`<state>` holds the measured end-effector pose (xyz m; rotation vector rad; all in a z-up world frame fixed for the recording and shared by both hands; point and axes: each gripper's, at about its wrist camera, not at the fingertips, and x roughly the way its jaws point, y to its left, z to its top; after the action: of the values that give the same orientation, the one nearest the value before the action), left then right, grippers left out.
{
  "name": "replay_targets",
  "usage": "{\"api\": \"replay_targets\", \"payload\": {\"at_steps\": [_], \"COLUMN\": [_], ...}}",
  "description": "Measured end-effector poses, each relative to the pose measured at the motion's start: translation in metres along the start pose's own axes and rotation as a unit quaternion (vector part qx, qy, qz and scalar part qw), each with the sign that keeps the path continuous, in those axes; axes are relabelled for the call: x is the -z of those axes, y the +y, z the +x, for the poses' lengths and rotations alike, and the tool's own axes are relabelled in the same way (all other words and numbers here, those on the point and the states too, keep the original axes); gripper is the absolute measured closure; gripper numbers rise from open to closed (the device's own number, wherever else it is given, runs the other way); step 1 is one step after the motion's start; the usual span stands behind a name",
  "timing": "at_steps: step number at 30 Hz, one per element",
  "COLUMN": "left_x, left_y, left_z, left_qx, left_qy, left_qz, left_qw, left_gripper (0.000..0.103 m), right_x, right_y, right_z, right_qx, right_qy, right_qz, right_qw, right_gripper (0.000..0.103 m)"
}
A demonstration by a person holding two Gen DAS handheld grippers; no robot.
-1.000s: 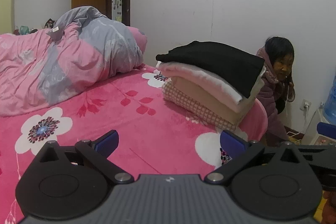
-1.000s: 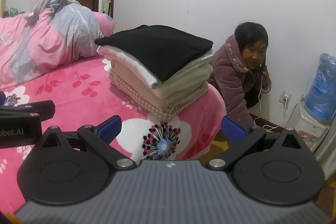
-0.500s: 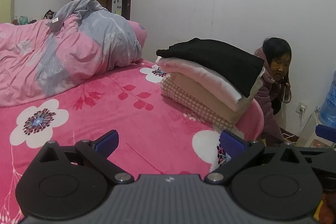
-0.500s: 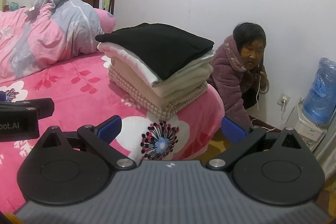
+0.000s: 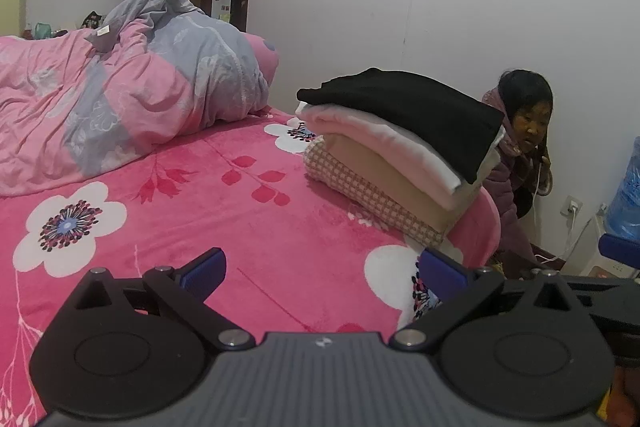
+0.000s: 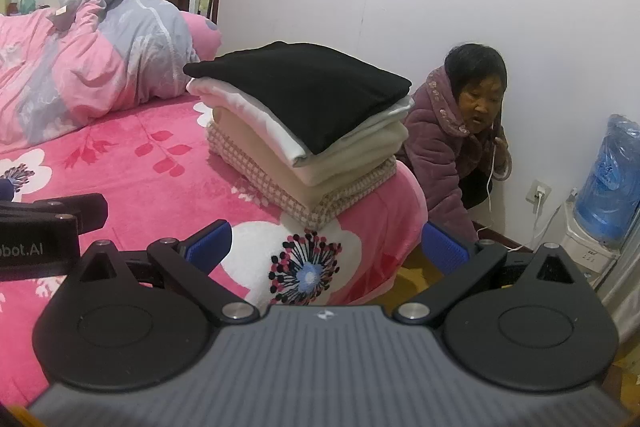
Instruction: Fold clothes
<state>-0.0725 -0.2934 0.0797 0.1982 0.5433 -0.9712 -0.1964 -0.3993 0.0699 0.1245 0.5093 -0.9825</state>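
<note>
A neat stack of folded clothes sits at the far right corner of the bed, close to the edge nearest the wall. On top lies a black garment, under it a white one, then a beige one, and a checked one at the bottom, all squared up fairly well, the top piece turned a little against the ones beneath.

Both tools hang empty over the near part of the bed. The left gripper has its jaws spread wide with nothing between them, only the pink flowered blanket below. The right gripper is just the same, jaws spread and holding nothing, aimed at the bed's right edge with the stack well ahead of it.

From where things lie, the folding looks close to done, or done outright: I see no loose garment on the open blanket between the grippers and the stack. The only unfolded cloth is the crumpled pink and grey quilt heaped at the far left of the bed, and that is bedding, so I doubt it belongs to the job. If more clothes wait, they are out of sight.

A woman in a purple coat crouches by the wall beyond the bed's corner, beside a water dispenser.
</note>
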Motion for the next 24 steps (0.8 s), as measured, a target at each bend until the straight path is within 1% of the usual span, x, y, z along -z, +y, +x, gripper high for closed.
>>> {"api": "replay_targets", "payload": {"at_steps": [24], "left_x": [0.001], "left_y": [0.0002], "left_z": [0.0003], "left_qx": [-0.005], "left_qy": [0.002], "left_qz": [0.003], "left_qw": [1.0], "left_gripper": [0.0], "right_x": [0.0033], "right_y": [-0.0009], "right_z": [0.0045], "right_qx": [0.012], "right_qy": [0.013], "right_qz": [0.006], "right_qw": [1.0], "right_gripper": [0.001]}}
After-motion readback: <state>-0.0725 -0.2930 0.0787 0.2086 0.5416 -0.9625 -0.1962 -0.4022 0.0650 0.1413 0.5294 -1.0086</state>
